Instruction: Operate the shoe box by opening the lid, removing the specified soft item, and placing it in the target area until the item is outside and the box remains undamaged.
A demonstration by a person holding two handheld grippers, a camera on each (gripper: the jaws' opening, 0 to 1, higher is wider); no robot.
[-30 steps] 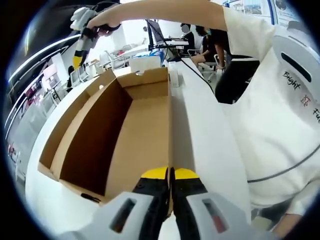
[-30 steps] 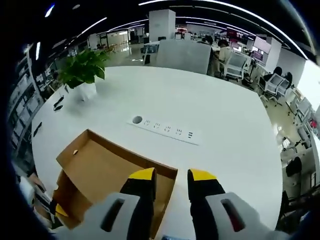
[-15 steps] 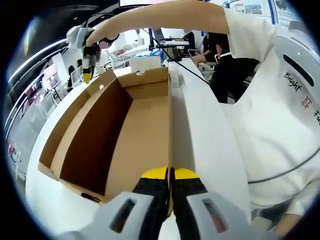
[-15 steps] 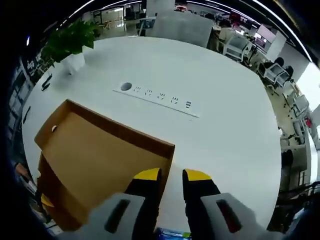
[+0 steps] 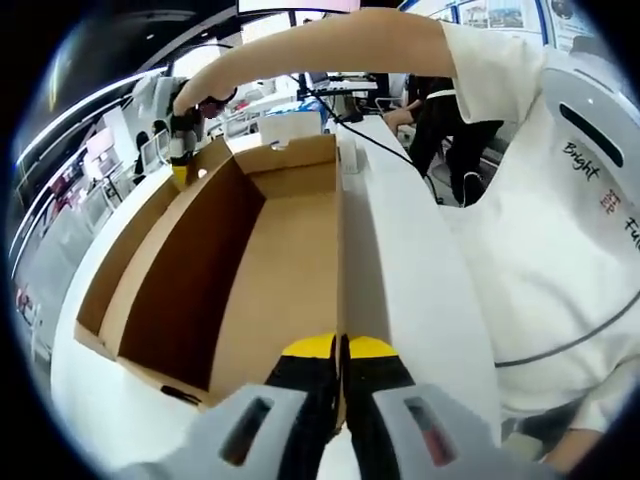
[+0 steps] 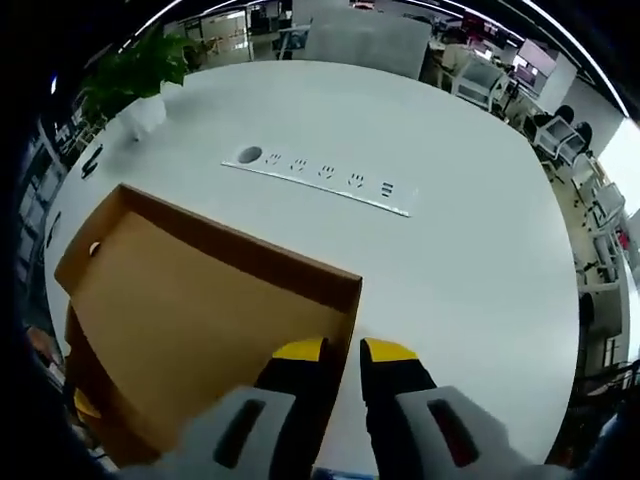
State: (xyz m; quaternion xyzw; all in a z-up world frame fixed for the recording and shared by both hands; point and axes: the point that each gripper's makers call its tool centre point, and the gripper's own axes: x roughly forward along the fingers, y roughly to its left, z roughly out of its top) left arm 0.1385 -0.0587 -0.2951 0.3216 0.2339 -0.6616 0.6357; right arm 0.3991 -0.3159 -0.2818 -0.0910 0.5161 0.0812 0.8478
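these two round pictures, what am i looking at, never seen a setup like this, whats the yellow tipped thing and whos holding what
A person holds a hand tool with two yellow-tipped jaws in each hand, and each tool carries a fisheye camera looking along its jaws. That is why the pictures are round.

The left gripper view shows the left gripper at the bottom, jaws shut on the near wall of an open cardboard box on a white table. The person's arm reaches over to the right gripper at the box's far corner.

The right gripper view looks down from that far corner: the right gripper straddles the box wall, jaws nearly closed. Whether they pinch it is unclear. Beyond lie a socket strip and a potted plant.
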